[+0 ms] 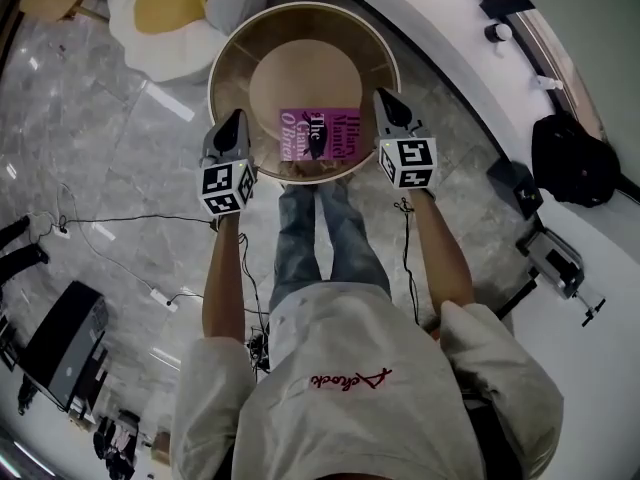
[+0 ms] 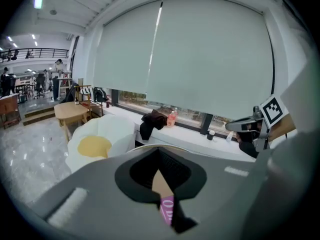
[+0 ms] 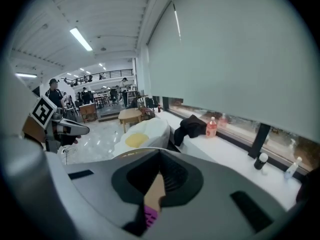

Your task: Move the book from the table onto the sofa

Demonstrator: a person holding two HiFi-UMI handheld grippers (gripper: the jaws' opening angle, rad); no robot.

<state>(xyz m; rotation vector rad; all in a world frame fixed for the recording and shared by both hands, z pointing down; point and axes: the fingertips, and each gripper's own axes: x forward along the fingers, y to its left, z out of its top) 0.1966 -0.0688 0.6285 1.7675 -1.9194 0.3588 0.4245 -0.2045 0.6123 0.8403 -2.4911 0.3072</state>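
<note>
A purple book (image 1: pixel 318 135) lies on the near side of a round wooden table (image 1: pixel 232 48). My left gripper (image 1: pixel 235 120) hovers shut beside the book's left edge and holds nothing. The right gripper (image 1: pixel 384 98), also shut and empty, hangs off the book's right edge. In the left gripper view the shut left gripper (image 2: pixel 159 150) shows a sliver of book (image 2: pixel 167 209) through its gap, and the right gripper (image 2: pixel 248 126) shows at the right. The right gripper view has the book (image 3: pixel 150 215) below the shut right gripper (image 3: pixel 160 152). The white egg-shaped sofa (image 1: pixel 175 8) with a yellow centre sits beyond the table.
A white window ledge (image 1: pixel 560 98) curves past the table, with a dark cloth (image 2: pixel 152 121) and a bottle (image 2: pixel 172 118) on it. A black bag (image 1: pixel 570 158) rests on the ledge. Cables (image 1: pixel 110 238) trail over the marble floor. A small wooden table (image 2: pixel 70 111) stands beyond the sofa.
</note>
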